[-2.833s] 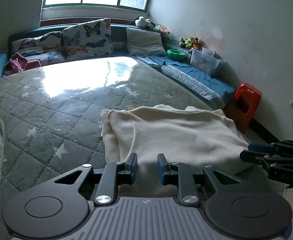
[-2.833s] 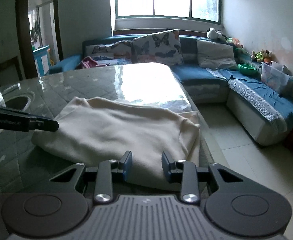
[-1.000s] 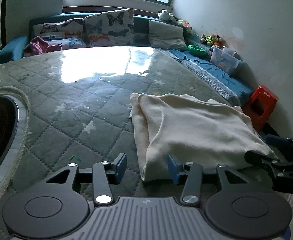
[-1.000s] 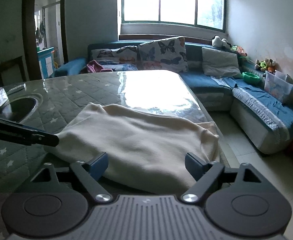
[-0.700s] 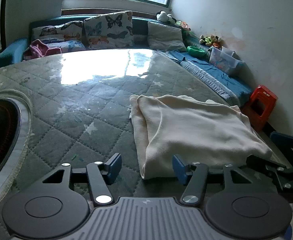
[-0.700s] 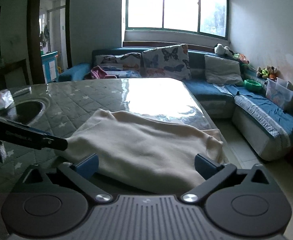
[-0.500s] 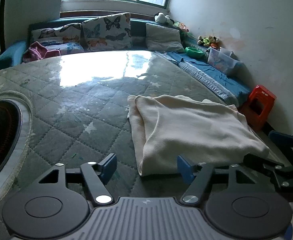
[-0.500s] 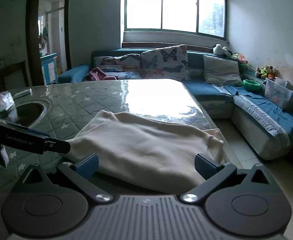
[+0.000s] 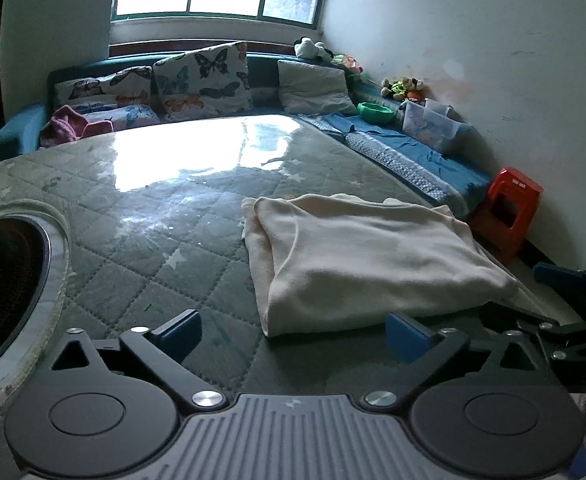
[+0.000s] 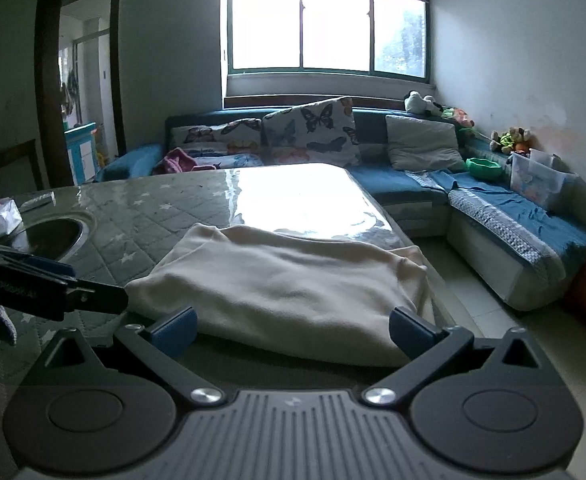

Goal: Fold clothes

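The left gripper (image 9: 293,334) was seen at the bottom of its own view with its jaws spread wide after having just been opening; nothing was clamped between them, and only the near left corner of the folded cream garment (image 9: 365,256) was framed by the blue pads. The right gripper (image 10: 291,330) was likewise found with its jaws fully apart, having just been opening, and the garment's near edge lay beyond the gap, touched by neither pad. Each gripper was caught by the other's camera: the right one at about 4 o'clock in the left wrist view, the left one at about 9 o'clock in the right wrist view. The garment was laid flat in a rough rectangle near the right-hand edge of the quilted grey-green table cover (image 9: 141,264), at about 1 o'clock from the left gripper. A round recessed hob (image 9: 5,288) was set at 9 o'clock. Farther off, butterfly cushions (image 9: 201,80) were propped on a blue sofa (image 10: 397,182) at 12 o'clock, and a red stool (image 9: 509,212) was placed at 2 o'clock.
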